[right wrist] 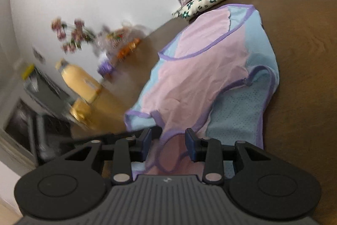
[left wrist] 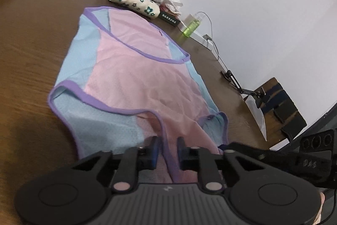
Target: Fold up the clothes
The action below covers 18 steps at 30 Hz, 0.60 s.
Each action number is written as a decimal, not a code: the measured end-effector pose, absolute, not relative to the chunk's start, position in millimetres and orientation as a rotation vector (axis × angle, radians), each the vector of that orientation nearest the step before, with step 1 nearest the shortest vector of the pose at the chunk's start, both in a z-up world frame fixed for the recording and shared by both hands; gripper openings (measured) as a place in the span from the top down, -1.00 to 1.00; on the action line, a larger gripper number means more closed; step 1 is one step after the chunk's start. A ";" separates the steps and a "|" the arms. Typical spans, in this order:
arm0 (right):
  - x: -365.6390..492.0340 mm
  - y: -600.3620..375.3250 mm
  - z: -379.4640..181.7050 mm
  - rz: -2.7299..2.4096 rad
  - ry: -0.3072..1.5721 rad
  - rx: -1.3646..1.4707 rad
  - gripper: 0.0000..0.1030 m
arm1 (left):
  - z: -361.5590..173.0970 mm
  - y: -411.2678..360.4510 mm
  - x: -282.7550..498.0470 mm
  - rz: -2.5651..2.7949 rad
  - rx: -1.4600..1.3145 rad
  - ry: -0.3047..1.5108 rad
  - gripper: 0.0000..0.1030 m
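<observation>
Bottle (right wrist: 81,85), filled yellow, stands beside pink-and-blue garment (right wrist: 202,69) on table (right wrist: 305,39).

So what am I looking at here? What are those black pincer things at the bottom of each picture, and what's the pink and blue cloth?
There is no robot arm here. A person holds a two-finger gripper in each hand, and each gripper carries a wide-angle camera looking forward along its fingers. One picture comes from the left gripper, the other from the right gripper; that is why the black fingers fill the bottom of both.

The cloth is a sleeveless pink and blue top with purple trim, spread on a brown wooden table. The job is to fold it. Each gripper has a purple-edged shoulder strap between its fingers; neither clearly pinches it yet.

Along the wall lie a folded flowered cloth, a green bottle and a small black box.
</observation>
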State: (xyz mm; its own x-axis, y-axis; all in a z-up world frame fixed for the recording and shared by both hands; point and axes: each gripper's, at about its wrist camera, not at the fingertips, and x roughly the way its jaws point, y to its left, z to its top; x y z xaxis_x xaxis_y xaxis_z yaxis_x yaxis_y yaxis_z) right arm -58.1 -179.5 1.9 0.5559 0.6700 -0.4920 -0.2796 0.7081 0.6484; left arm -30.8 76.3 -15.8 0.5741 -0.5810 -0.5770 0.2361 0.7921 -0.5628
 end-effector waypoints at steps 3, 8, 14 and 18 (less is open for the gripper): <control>-58.8 -175.5 1.8 0.607 0.807 0.506 0.30 | -9.3 64.7 -29.2 -0.478 -0.389 0.831 0.63; -63.6 -173.4 -2.8 0.610 0.810 0.467 0.72 | -8.0 59.6 -28.6 -0.481 -0.346 0.855 0.97; -58.4 -187.2 -5.1 0.586 0.772 0.531 0.94 | -2.3 105.0 -33.4 -0.518 -0.545 0.858 1.00; -59.0 -189.4 -0.1 0.629 0.749 0.530 0.94 | 3.1 120.8 -37.3 -0.533 -0.623 0.833 0.99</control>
State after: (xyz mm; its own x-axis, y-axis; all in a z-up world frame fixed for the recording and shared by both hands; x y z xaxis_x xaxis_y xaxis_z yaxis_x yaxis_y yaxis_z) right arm -59.0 -189.4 -0.1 0.5695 0.6856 -0.4534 -0.3278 0.6953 0.6396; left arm -37.3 120.8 3.1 0.5646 -0.6509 -0.5076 0.1883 0.7003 -0.6885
